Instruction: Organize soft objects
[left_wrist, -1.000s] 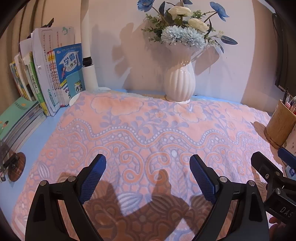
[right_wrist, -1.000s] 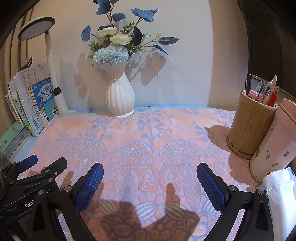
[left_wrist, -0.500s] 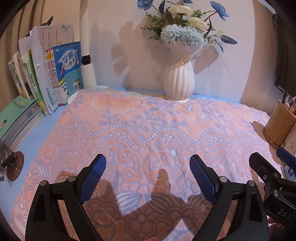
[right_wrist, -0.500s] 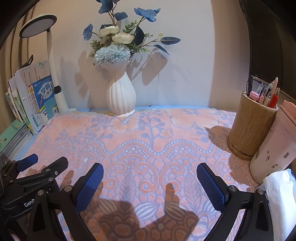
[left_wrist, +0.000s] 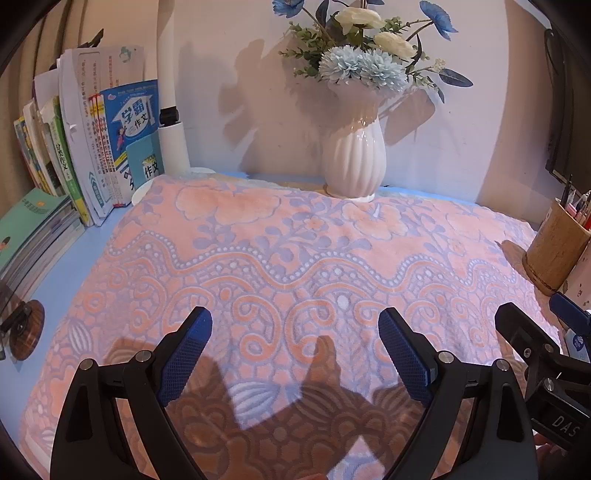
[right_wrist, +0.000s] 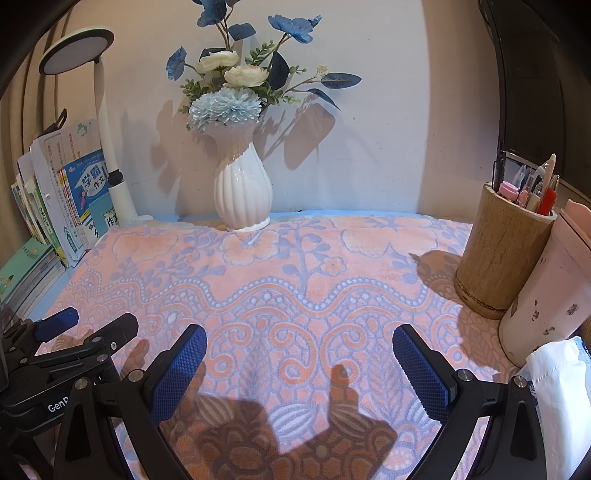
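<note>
A ribbed white vase holding blue and cream artificial flowers is seen at the back wall, its foot touching the far edge of the towel. A bamboo pen holder filled with pens is set on the towel's right side, just beside a pink cylindrical container. The plush, peach-and-lavender patterned towel is spread flat over the blue desk. Upright books are noted along its left edge. The left gripper and right gripper are both held wide open above the towel's near portion, nothing grasped.
</note>
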